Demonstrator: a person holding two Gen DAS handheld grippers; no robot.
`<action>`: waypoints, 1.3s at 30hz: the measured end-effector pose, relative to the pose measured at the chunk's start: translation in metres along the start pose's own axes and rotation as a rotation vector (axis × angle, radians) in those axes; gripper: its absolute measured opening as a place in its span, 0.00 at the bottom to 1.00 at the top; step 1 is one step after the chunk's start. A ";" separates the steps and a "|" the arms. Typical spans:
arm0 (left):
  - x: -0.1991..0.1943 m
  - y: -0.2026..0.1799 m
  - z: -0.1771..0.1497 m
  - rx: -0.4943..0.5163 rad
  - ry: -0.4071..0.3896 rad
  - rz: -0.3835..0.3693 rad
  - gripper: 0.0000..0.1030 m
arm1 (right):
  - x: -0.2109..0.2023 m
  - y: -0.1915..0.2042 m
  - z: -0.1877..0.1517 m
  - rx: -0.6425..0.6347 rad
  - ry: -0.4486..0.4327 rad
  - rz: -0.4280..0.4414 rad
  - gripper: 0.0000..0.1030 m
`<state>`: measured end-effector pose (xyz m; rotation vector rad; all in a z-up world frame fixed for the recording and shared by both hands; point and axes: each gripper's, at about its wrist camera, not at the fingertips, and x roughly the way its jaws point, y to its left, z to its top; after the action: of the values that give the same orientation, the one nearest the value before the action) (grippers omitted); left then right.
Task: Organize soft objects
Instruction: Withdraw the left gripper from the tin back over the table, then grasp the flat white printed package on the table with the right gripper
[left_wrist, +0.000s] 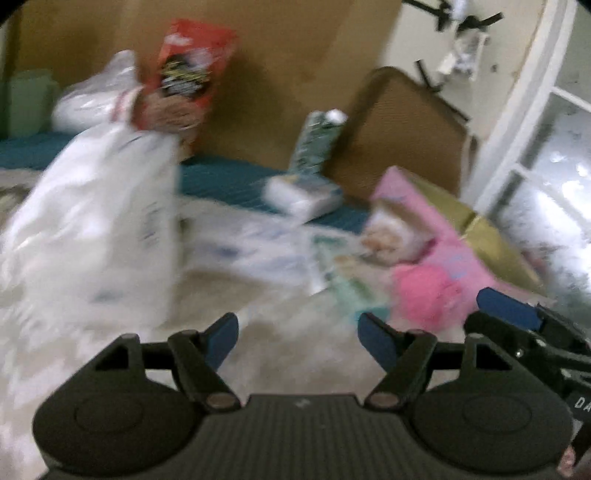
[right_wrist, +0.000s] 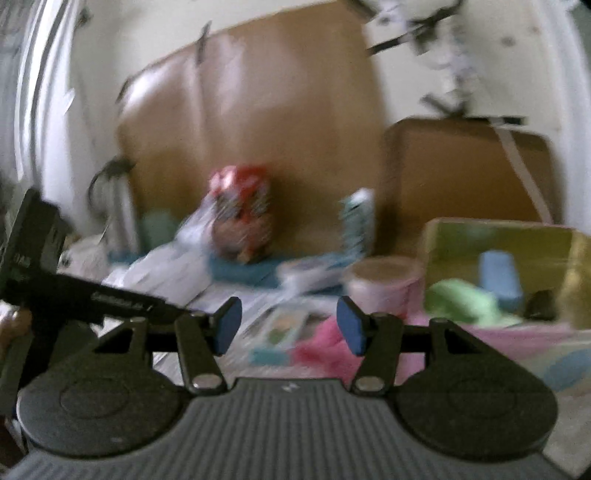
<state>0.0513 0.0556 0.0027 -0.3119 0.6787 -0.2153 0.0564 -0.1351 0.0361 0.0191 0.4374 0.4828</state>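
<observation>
With nothing held and both the left gripper (left_wrist: 298, 334) and the right gripper (right_wrist: 289, 323) spread wide, the fluffy pink thing (right_wrist: 325, 350) should probably be picked up next and put in the box (right_wrist: 498, 236).

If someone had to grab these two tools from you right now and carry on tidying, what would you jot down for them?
Left hand-held gripper: open, holding nothing.
Right hand-held gripper: open, holding nothing.
Pink fluffy item lies loose on the floor just ahead of the right one, beside the pink box.
Yellow-green box already holds a green soft item and a blue one.
Left to do: pick up the pink item and put it away. Pictures are blurred, so check the rest of the clutter yourself.
</observation>
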 end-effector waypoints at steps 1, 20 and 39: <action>-0.004 0.002 -0.005 0.023 -0.022 0.010 0.69 | 0.008 0.006 -0.001 -0.009 0.027 0.008 0.57; -0.016 0.031 -0.010 -0.076 -0.123 0.059 0.72 | 0.190 0.024 0.056 0.046 0.313 0.033 0.58; -0.019 0.040 -0.010 -0.125 -0.129 0.020 0.72 | 0.117 0.013 0.013 0.041 0.360 0.222 0.58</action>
<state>0.0339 0.0964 -0.0073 -0.4349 0.5686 -0.1329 0.1489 -0.0697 0.0022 0.0200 0.8040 0.7003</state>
